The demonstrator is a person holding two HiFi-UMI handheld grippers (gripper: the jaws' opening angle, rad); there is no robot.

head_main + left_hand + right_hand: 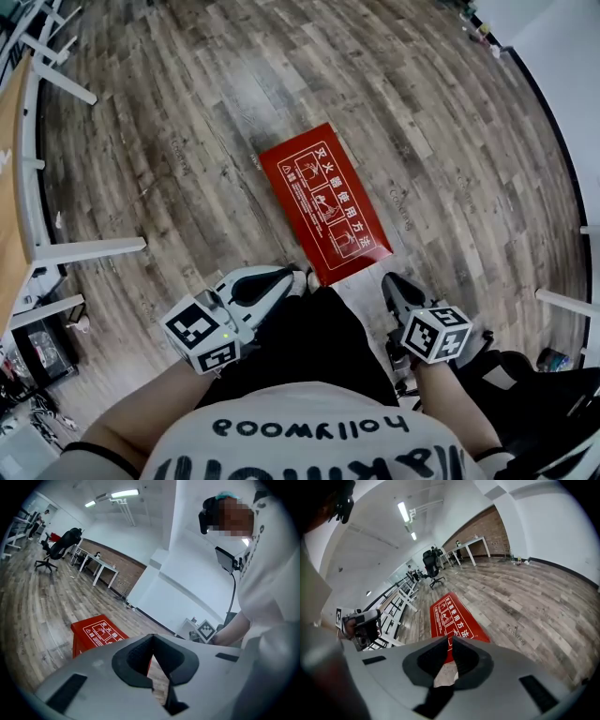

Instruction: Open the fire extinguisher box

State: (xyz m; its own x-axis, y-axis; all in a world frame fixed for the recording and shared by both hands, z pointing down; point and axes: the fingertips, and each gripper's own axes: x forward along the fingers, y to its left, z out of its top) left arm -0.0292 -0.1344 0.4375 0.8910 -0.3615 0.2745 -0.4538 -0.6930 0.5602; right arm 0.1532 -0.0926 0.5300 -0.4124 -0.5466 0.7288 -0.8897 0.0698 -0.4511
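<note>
**A:** Start with the head view. Where is the fire extinguisher box (pixel 323 202)?

**B:** It lies flat on the wooden floor (pixel 187 141) in front of you, with the red face and its white printed panels turned up. Its near corner points in between your two grippers. Your left gripper (pixel 302 279) is just left of that corner and your right gripper (pixel 389 281) is just right of it.

**A:** Is the box open?

**B:** No, the lid is down, so you can't see what it holds. At the far left edge there is a worktop (pixel 9 187) on white legs, well apart from the box.

**A:** And the left gripper view?

**B:** Your left gripper (pixel 152 637) has its jaws together at the tips, with nothing between them. The box (pixel 96 634) sits on the floor beyond them, a little to the left. Your right gripper (pixel 206 631) shows at the right by its marker cube. An office chair (pixel 58 548) stands far back.

**A:** The right gripper view?

**B:** Your right gripper (pixel 451 639) is closed too, and it is empty. The box (pixel 452 618) lies straight beyond its tips with the lid shut. Your left gripper (pixel 361 625) shows at the left.
</note>
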